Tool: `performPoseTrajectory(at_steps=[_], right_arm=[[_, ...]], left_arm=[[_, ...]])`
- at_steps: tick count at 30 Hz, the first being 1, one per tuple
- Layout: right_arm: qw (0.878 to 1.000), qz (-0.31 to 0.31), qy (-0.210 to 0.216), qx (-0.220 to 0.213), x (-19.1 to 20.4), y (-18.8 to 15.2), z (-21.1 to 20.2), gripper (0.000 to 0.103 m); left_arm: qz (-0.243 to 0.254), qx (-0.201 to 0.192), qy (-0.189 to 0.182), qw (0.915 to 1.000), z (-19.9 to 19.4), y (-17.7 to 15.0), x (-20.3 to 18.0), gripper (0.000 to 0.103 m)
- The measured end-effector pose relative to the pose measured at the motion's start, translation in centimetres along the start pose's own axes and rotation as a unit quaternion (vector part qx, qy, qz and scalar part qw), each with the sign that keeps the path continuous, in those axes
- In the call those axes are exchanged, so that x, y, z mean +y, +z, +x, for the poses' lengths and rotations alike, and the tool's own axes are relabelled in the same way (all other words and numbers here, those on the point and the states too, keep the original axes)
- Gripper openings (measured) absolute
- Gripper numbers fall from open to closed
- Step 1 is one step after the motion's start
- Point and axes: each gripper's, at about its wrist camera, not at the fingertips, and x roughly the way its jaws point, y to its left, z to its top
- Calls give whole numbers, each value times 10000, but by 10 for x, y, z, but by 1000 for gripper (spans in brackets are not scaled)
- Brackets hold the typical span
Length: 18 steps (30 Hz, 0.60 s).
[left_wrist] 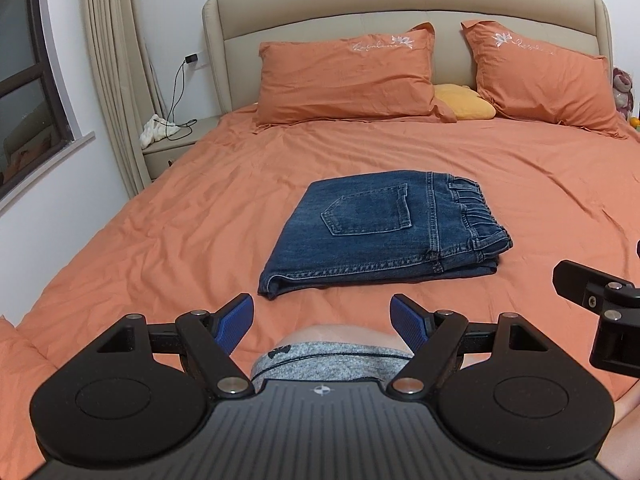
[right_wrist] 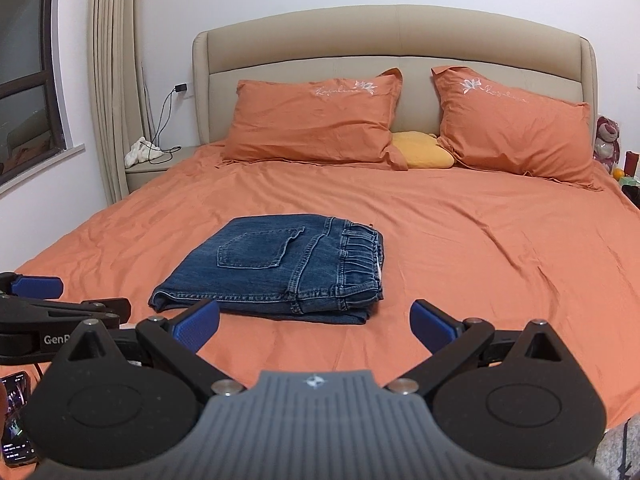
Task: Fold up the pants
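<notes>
Jeans (left_wrist: 376, 224) lie folded on the bed (left_wrist: 160, 220), ahead of my fingers. Left gripper (left_wrist: 322, 322) and right gripper (right_wrist: 316, 326) both spread wide, empty, apart from them.

Even, soft indoor light; sharp focus; fisheye bending at edges

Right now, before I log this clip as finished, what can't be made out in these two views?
- Folded jeans: lower layers and leg hems hidden beneath the top fold, both views.
- Pillow embroidery: too small to read.
- Right claw: cut off by the frame edge, left wrist view.
- Phone: cut off, screen illegible, right wrist view.
</notes>
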Motion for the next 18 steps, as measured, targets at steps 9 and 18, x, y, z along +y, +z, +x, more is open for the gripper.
performPoseTrajectory(at_steps=[9, 18], right_arm=[[10000, 15, 4, 9, 1, 1, -1, 97], [9999, 57, 59, 82, 0, 0, 1, 97]], left_arm=[[8, -29, -17, 10000, -2, 2, 0, 91], [7, -18, -28, 10000, -2, 4, 0, 91]])
